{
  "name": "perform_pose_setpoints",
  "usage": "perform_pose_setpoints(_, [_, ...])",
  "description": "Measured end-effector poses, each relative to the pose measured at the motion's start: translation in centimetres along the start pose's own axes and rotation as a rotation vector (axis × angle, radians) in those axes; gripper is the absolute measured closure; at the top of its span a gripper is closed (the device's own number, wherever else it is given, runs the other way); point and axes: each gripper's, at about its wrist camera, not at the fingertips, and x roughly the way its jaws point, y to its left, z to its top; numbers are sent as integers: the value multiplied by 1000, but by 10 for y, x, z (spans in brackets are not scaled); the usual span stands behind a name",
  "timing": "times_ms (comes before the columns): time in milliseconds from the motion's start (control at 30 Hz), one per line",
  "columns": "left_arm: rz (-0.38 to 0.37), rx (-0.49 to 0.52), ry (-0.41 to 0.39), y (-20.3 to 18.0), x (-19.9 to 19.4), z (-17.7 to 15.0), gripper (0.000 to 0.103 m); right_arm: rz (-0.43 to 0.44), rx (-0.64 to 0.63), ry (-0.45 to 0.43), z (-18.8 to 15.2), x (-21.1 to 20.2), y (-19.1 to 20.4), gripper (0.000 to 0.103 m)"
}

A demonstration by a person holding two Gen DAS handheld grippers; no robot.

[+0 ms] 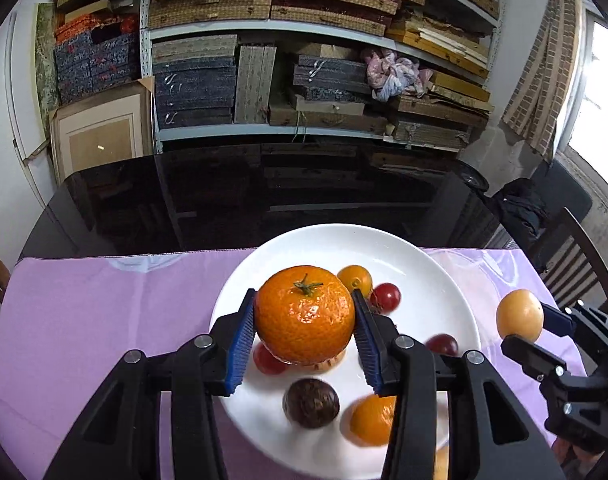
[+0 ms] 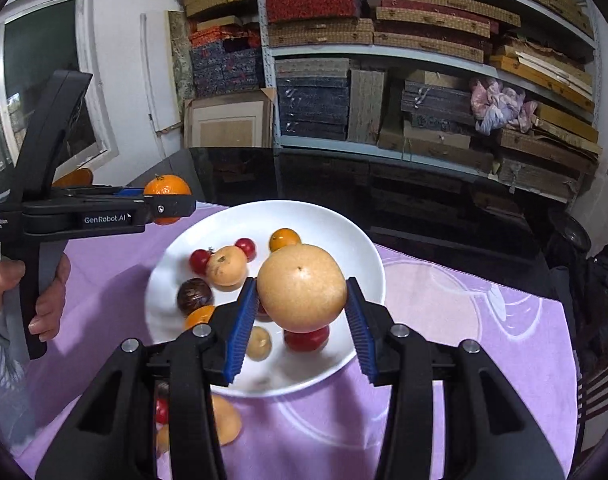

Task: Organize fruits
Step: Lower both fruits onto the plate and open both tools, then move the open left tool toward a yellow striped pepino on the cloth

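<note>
My left gripper [image 1: 304,316] is shut on a large orange mandarin [image 1: 304,314] with a green stem, held above the white plate [image 1: 432,280]. My right gripper [image 2: 302,290] is shut on a tan round pear [image 2: 301,289], also above the plate [image 2: 344,224]. On the plate lie several small fruits: red cherry tomatoes [image 1: 385,297], a small orange [image 1: 356,278], a dark brown passion fruit [image 1: 311,403] and another orange [image 1: 372,420]. The right wrist view shows the left gripper [image 2: 165,200] from the side with the mandarin [image 2: 167,190], a hand [image 2: 47,300] on its handle.
The plate rests on a purple cloth [image 1: 103,312] over a black glossy table [image 1: 243,188]. More fruit [image 2: 223,420] lies on the cloth near the plate's front edge. Shelves of boxes [image 1: 304,60] stand behind the table; a chair [image 1: 572,256] sits at the right.
</note>
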Motion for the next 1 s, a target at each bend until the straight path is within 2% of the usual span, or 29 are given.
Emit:
perform_pose_setpoints(133, [30, -22, 63, 6, 46, 10, 57, -12, 30, 81, 1, 51, -13, 60])
perform_pose_setpoints(233, [16, -71, 99, 17, 68, 10, 57, -3, 45, 108, 1, 71, -18, 60])
perform_pose_setpoints(467, [25, -93, 117, 29, 82, 5, 56, -1, 43, 155, -1, 99, -18, 59])
perform_pose_setpoints(500, [27, -104, 115, 32, 81, 4, 56, 1, 47, 155, 0, 100, -18, 57])
perform_pose_setpoints(533, [36, -110, 114, 33, 78, 4, 54, 1, 53, 148, 0, 98, -20, 46])
perform_pose_setpoints(567, [40, -110, 110, 35, 73, 2, 52, 9, 62, 130, 0, 92, -22, 38])
perform_pose_setpoints(667, [34, -98, 72, 41, 46, -3, 45, 24, 77, 48, 2, 53, -25, 33])
perform_pose_setpoints(700, [38, -91, 51, 42, 31, -6, 39, 30, 76, 15, 2, 35, -26, 30])
perform_pose_setpoints(767, [51, -66, 9, 43, -1, -18, 27, 48, 76, -64, -5, -9, -25, 9])
perform_pose_setpoints(800, [60, -48, -18, 42, -20, -28, 20, 65, 81, -106, -12, -31, -24, 4])
perform_pose_setpoints(833, [65, -32, -45, 40, -37, -39, 12, 79, 85, -132, -22, -48, -24, 4])
perform_pose_setpoints(900, [78, -1, -72, 31, -62, -67, 6, 100, 94, -142, -47, -71, -24, 4])
perform_pose_setpoints(1000, [54, 34, -72, 11, -85, -112, 6, 102, 161, -149, -87, -82, -28, 4])
